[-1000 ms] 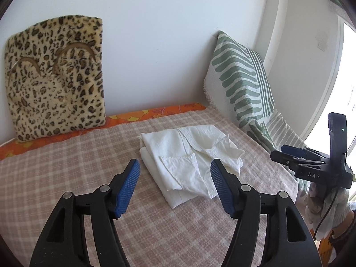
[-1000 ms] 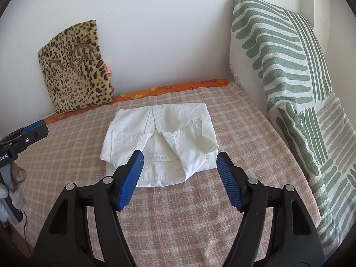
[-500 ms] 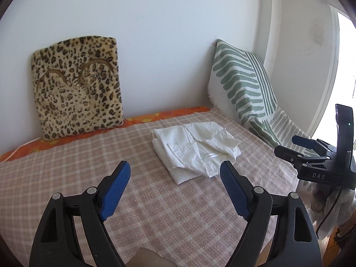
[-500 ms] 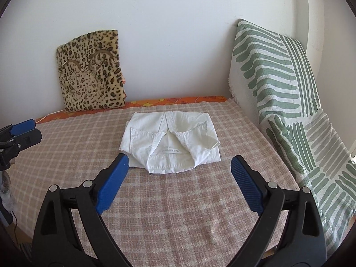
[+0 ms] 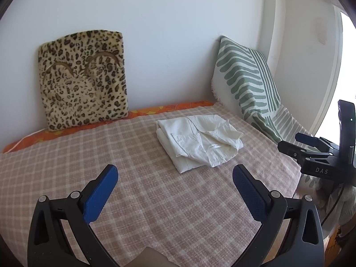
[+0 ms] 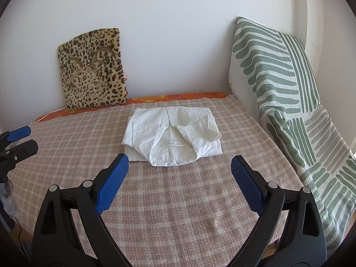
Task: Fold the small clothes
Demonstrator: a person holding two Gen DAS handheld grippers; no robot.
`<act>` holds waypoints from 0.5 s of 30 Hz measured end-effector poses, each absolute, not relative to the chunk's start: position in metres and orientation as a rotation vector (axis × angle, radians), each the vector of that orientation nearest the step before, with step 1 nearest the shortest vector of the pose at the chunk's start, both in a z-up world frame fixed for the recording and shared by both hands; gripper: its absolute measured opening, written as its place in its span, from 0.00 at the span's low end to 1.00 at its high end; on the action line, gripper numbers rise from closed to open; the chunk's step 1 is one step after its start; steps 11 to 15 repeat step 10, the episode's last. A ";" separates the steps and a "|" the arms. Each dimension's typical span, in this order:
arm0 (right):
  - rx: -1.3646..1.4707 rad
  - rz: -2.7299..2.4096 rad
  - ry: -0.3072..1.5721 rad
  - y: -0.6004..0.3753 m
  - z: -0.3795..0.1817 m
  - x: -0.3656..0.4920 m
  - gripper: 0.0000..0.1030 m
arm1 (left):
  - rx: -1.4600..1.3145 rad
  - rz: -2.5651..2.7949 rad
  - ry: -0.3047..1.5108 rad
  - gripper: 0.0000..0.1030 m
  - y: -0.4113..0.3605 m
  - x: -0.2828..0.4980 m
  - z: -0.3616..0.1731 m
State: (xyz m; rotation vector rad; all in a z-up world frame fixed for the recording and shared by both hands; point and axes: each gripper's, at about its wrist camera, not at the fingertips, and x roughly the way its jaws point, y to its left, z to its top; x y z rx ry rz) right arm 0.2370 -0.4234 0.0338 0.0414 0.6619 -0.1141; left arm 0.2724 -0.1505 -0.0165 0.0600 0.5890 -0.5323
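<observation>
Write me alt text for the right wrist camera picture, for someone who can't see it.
A folded white shirt lies on a pink checked bedcover, collar toward the camera, just beyond the open, empty right gripper. A leopard-print cushion leans on the white wall behind, a green-striped pillow stands at the right, and the left gripper shows at the left edge.

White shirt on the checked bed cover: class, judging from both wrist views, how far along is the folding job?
Done: the white shirt lies as a compact folded bundle, collar on top, on the checked cover.
In hand: nothing. The left gripper and right gripper are both open, jaws just widened, nothing between them, short of the shirt.
Left: apparently nothing for this shirt; no other unfolded clothes are visible.
</observation>
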 end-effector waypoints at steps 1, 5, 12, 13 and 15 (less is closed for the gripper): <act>0.043 -0.115 0.664 -0.424 0.033 0.236 0.92 | 0.069 -0.527 0.586 0.99 -0.151 0.271 -0.017; 0.045 -0.116 0.667 -0.424 0.030 0.235 0.93 | 0.094 -0.523 0.562 0.99 -0.151 0.266 -0.019; 0.043 -0.115 0.670 -0.425 0.029 0.235 0.93 | 0.106 -0.520 0.561 0.99 -0.152 0.267 -0.019; 0.043 -0.115 0.670 -0.425 0.029 0.235 0.93 | 0.106 -0.520 0.561 0.99 -0.152 0.267 -0.019; 0.043 -0.115 0.670 -0.425 0.029 0.235 0.93 | 0.106 -0.520 0.561 0.99 -0.152 0.267 -0.019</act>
